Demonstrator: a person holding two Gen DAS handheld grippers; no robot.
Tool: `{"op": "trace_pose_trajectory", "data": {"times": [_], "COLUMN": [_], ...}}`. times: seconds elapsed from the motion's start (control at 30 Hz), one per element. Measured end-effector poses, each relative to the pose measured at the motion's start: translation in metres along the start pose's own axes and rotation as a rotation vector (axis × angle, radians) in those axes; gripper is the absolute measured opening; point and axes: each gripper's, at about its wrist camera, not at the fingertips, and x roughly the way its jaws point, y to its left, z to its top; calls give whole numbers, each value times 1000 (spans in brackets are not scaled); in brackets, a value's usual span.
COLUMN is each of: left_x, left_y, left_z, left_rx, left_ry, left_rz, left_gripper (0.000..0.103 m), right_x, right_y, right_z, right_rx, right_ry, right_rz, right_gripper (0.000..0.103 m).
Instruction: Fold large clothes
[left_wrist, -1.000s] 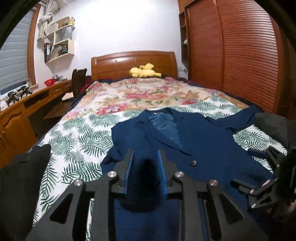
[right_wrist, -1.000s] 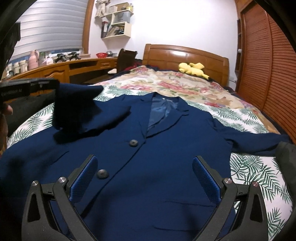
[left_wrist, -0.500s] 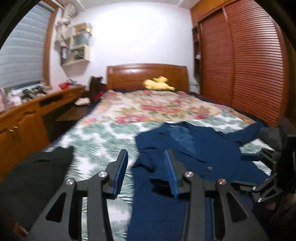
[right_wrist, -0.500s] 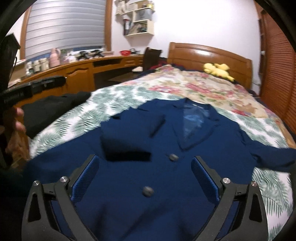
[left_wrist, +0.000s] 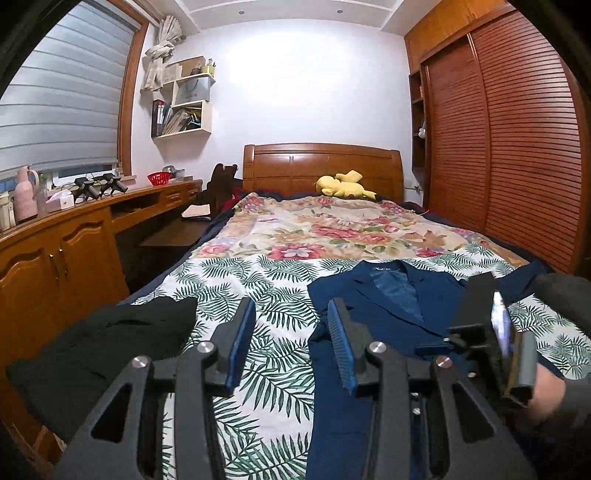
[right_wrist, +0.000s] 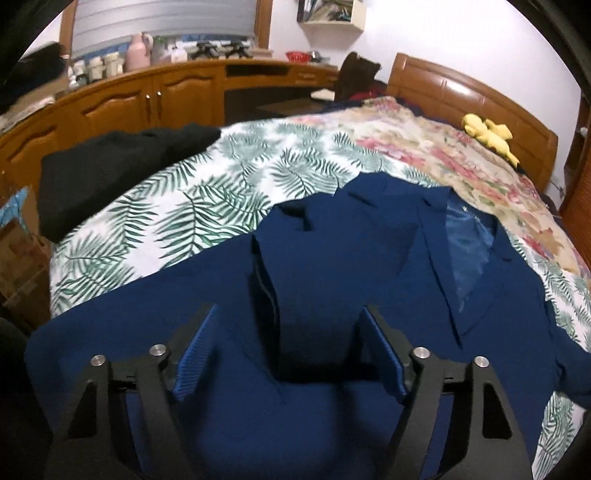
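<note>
Blazer sleeve (right_wrist: 314, 295) between right hand-held gripper (right_wrist: 291, 350) fingers

Leaf-print bed cover (left_wrist: 258, 291) bare between black garment (left_wrist: 99, 343) at the bed's left edge and navy blazer (left_wrist: 388, 317); a clear lane there, left tongs (left_wrist: 291, 332) over it, jaws apart with nothing between; blazer's folded-in sleeve (right_wrist: 314, 280) stands up as a bump on the blazer's front, between the closing right tongs (right_wrist: 291, 350), pads not touching it; floral quilt (left_wrist: 332, 229) toward the headboard free except yellow plush toy (left_wrist: 343, 186); wooden desk (left_wrist: 74, 236) and cabinets line the bed's left side, narrow gap; louvred wardrobe (left_wrist: 517, 147) close on the right; right tongs and hand (left_wrist: 546, 391) crowd the left wrist view's right edge
</note>
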Motion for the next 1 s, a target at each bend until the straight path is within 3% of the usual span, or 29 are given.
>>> {"op": "trace_pose_trajectory", "data": {"times": [0.03, 0.1, 0.27, 0.47, 0.77, 1.0], "left_x": [0, -1, -1, -2, 3, 5], "left_y": [2, 2, 0, -13, -33, -48], "left_z": [-1, -1, -2, -6, -8, -11], "left_rx": [-3, -5, -11, 4, 16, 19], "left_ry": [1, 4, 18, 26, 49, 67], "left_rz": [-2, -3, -21, -45, -98, -134], "left_gripper": [39, 39, 39, 39, 39, 39], "right_x": [4, 11, 13, -24, -121, -160], "right_y": [0, -1, -10, -18, -32, -34], "right_z": [1, 2, -4, -6, -17, -45], "right_rx": [-5, -23, 2, 42, 133, 179], "right_ry": [12, 44, 78, -30, -233, -270], "right_rz": [-8, -41, -28, -20, -1, -5], "right_gripper": [68, 39, 18, 9, 7, 7]}}
